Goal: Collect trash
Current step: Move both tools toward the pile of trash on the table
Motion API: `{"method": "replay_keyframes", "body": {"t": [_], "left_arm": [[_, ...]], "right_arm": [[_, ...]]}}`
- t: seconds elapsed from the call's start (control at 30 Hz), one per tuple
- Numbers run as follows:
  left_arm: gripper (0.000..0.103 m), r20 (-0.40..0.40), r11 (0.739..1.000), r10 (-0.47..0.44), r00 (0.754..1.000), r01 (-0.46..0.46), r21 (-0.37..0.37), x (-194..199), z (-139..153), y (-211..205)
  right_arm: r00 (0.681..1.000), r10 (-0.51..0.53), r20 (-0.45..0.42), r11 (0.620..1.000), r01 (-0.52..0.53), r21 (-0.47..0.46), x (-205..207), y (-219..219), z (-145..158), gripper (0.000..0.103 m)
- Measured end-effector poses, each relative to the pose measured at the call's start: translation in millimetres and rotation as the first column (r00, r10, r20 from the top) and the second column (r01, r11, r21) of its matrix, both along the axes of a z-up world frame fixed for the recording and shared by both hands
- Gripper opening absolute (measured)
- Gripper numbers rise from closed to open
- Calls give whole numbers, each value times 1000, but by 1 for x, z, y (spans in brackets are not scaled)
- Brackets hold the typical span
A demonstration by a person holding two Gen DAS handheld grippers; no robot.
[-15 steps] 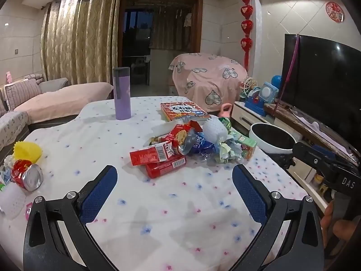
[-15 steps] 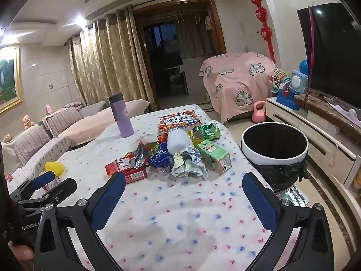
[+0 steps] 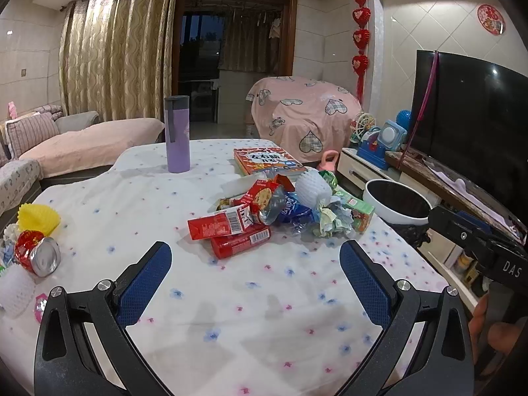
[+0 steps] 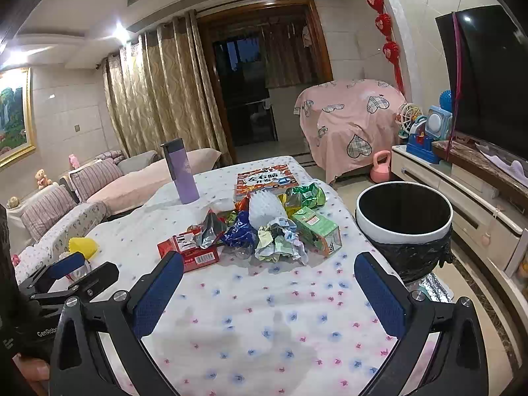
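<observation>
Nothing in the trash pile has shifted since the earlier frame, and both grippers sit where they were. That pile lies on the table: red cartons on its left edge, a crumpled paper wad in front, a green carton on its right. Beyond the pile lie a book and, further left, a purple flask. Right of the pile, just off the table, stands the bin. Short of the pile, the left gripper and right gripper are spread wide and empty above the cloth.
</observation>
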State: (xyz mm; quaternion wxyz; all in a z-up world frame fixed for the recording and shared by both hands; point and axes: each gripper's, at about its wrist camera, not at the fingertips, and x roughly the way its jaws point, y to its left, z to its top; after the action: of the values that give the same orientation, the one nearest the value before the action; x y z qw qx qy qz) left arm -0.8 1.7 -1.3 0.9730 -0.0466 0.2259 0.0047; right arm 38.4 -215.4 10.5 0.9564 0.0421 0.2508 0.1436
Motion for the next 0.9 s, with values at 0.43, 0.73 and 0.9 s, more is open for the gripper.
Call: {"method": "replay_keyframes", "body": {"t": [0.43,0.73,0.9], "left_arm": [[103,-6,1000,-4,1000,4,-2,-1,-1,1],[103,-10,1000,-7,1000,7,1,1,-2,0],[103,-10,1000,-5,1000,5,1,1,-2,0]], "right_arm": [[1000,11,0,1000,-11,6,1,2,-3,103],[1000,15,-5,1000,-15,17,0,4,-5,103],[1000,16,-5,1000,-16,20,0,2,-4,103]]}}
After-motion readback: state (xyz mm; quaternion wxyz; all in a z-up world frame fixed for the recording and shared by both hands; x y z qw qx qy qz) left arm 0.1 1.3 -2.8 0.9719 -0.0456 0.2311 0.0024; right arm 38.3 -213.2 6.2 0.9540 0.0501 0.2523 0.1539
